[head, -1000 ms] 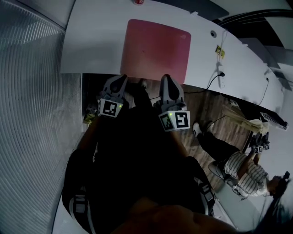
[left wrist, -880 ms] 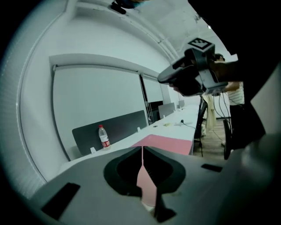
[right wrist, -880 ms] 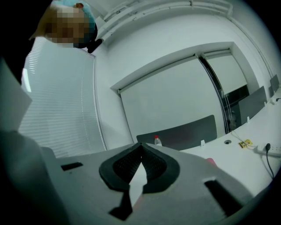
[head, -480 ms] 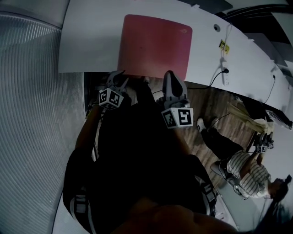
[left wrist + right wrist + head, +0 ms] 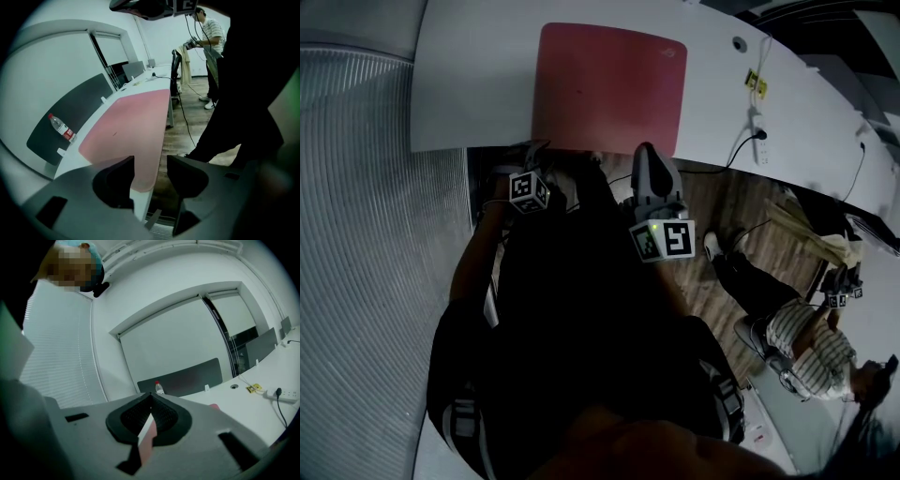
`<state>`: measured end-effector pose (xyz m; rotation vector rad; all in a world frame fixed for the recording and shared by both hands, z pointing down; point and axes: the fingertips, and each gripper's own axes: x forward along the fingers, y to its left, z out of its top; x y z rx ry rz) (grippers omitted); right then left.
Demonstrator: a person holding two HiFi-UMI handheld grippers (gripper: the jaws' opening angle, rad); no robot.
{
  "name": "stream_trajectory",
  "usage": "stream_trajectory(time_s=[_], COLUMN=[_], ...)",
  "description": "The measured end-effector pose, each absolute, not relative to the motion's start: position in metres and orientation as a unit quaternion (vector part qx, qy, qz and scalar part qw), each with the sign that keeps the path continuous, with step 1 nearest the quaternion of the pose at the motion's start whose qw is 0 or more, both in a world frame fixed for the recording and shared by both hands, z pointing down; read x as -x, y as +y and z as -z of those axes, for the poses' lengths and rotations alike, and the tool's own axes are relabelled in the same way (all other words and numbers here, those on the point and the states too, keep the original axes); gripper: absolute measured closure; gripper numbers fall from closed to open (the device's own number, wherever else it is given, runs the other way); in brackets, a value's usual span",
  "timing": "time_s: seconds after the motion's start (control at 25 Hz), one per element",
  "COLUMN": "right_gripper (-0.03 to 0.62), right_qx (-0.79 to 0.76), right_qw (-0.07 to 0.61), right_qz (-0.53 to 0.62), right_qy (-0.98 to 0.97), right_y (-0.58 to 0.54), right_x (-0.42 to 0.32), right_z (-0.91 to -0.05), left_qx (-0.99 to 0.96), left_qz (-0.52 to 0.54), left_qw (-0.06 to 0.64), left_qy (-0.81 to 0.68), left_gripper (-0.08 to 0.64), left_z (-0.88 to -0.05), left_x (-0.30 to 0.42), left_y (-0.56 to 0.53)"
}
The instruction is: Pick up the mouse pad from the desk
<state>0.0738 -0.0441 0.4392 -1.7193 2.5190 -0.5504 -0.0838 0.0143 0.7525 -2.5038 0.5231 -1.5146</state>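
Note:
The pink mouse pad (image 5: 609, 84) lies flat on the white desk (image 5: 469, 94), its near edge at the desk's front edge. My left gripper (image 5: 532, 155) is low at the pad's near left corner. In the left gripper view its jaws (image 5: 151, 164) are opening, with that corner of the pad (image 5: 136, 122) between them and the pads apart from it. My right gripper (image 5: 649, 161) points almost level at the pad's near edge, further right. Its jaws (image 5: 150, 416) are shut, and only a sliver of desk and pad shows through the slit.
A water bottle (image 5: 62, 129) stands at the desk's far side by a dark partition panel (image 5: 70, 112). A power strip with a cable (image 5: 757, 127) and a yellow item (image 5: 755, 84) lie to the right. Another person (image 5: 806, 347) stands on the wooden floor to the right.
My left gripper has dropped to the desk's front edge, rolled, and gone from shut to open around the pad's corner. The right gripper shifted slightly and stays shut. The pad has not moved.

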Motion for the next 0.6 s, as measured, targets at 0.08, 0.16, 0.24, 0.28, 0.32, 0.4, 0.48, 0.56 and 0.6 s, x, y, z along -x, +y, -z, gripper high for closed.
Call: stream_trajectory(time_s=[0.08, 0.16, 0.24, 0.28, 0.32, 0.4, 0.48, 0.56, 0.6], right_gripper=[0.592, 0.592, 0.591, 0.592, 0.592, 0.592, 0.591, 0.592, 0.591], right_qx=[0.554, 0.554, 0.554, 0.554, 0.554, 0.556, 0.557, 0.559, 0.56], right_qw=[0.025, 0.029, 0.034, 0.036, 0.034, 0.028, 0.028, 0.027, 0.029], right_qz=[0.18, 0.18, 0.179, 0.18, 0.182, 0.184, 0.185, 0.186, 0.186], right_qy=[0.812, 0.812, 0.812, 0.812, 0.811, 0.81, 0.809, 0.807, 0.807], right_y=[-0.045, -0.045, -0.046, -0.046, -0.046, -0.045, -0.045, -0.046, -0.046], right_x=[-0.075, -0.077, -0.079, -0.08, -0.08, -0.083, -0.085, -0.088, -0.089], right_z=[-0.441, -0.44, -0.44, -0.44, -0.441, -0.442, -0.442, -0.443, -0.443], left_qx=[0.827, 0.817, 0.81, 0.808, 0.805, 0.8, 0.794, 0.787, 0.784], left_qz=[0.528, 0.544, 0.557, 0.562, 0.566, 0.576, 0.585, 0.594, 0.598], left_qw=[0.096, 0.106, 0.11, 0.11, 0.11, 0.107, 0.105, 0.104, 0.105], left_qy=[0.166, 0.156, 0.145, 0.14, 0.136, 0.13, 0.127, 0.127, 0.128], left_gripper=[0.362, 0.36, 0.354, 0.351, 0.349, 0.347, 0.347, 0.347, 0.347], left_z=[-0.759, -0.767, -0.772, -0.775, -0.777, -0.782, -0.787, -0.793, -0.796], left_x=[0.084, 0.084, 0.081, 0.079, 0.078, 0.078, 0.078, 0.079, 0.08], left_y=[0.013, 0.012, 0.013, 0.013, 0.014, 0.015, 0.014, 0.011, 0.009])
